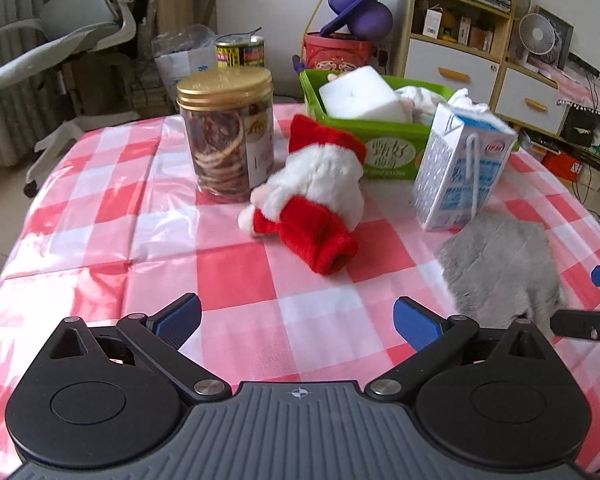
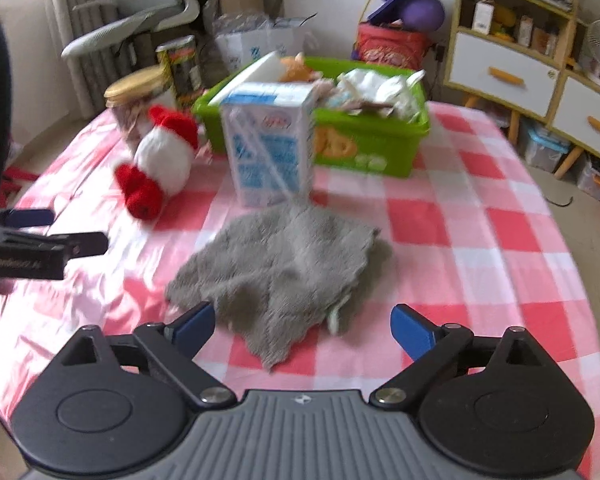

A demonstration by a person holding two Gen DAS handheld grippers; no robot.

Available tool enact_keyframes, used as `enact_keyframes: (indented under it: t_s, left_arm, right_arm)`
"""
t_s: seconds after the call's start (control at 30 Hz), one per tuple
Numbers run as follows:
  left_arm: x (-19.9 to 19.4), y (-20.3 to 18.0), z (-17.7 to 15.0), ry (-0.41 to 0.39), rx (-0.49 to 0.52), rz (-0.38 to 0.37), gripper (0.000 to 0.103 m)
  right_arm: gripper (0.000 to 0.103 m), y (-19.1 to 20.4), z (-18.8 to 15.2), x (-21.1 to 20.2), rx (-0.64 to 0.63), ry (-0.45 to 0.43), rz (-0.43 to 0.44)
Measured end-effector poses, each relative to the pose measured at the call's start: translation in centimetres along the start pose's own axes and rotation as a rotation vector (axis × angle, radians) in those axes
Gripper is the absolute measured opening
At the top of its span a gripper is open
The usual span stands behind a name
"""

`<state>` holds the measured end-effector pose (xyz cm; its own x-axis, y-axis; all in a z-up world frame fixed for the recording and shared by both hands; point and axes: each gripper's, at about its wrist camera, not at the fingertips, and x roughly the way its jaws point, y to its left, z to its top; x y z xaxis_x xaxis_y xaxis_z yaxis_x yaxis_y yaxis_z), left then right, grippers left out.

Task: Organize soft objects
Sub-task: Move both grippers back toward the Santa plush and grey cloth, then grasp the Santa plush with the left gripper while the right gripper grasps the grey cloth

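The grey cloth (image 2: 284,268) lies rumpled on the worktop (image 2: 480,240), which wears a red-and-white checked cover. Its far edge touches or nearly touches the foot of the carton (image 2: 270,144), a white and blue box standing upright just behind it. To the left of the carton the plush toy (image 2: 162,156), white with red cap and red feet, lies tipped over on the cover; from the left wrist view the toy (image 1: 312,184) rests between the jar (image 1: 226,132) and the carton (image 1: 460,168). The jar has a gold lid and stands upright just beside the toy's cap.

Behind the carton sits the green bin (image 2: 364,148), already holding a white foam block (image 1: 360,94) and crumpled white soft items. The bin is near the worktop's far edge.

The right tool (image 2: 302,328) hovers above the near edge of the cloth with its blue pads spread wide; the cloth's near corner shows between them, but the pads do not press on it, so it holds nothing. The left tool (image 1: 298,320) is also spread fully wide over bare checked cover, well short of the toy, holding nothing. Part of the left tool shows at the left edge of the right wrist view.

Beyond the worktop are an office chair (image 1: 72,28) and a shelf unit (image 1: 464,20).
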<state>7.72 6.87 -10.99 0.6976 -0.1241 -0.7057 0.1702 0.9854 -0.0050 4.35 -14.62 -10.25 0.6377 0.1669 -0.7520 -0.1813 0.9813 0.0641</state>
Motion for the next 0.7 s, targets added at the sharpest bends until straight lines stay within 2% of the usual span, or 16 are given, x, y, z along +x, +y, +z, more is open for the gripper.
enact_keyframes:
  t_s: [0.23, 0.27, 0.53, 0.7]
  left_arm:
    - [2.8, -0.3, -1.7, 0.002, 0.059, 0.008, 0.098]
    - [2.9, -0.2, -1.8, -0.019, 0.056, -0.002, 0.098]
    - [4.7, -0.6, -0.7, -0.073, 0.034, -0.005, 0.098]
    - [5.7, -1.2, 0.6, -0.095, 0.042, 0.051, 0.098]
  right_arm:
    - [0.082, 1.0, -1.3, 2.8, -0.045, 0.056, 0.01]
    - [0.089, 1.0, -1.6, 3.1, -0.05, 0.046, 0.006]
    - [0.09, 0.7, -1.8, 4.1, -0.036, -0.068, -0.001]
    - [0.09, 0.9, -1.3, 4.6, -0.029, -0.103, -0.009]
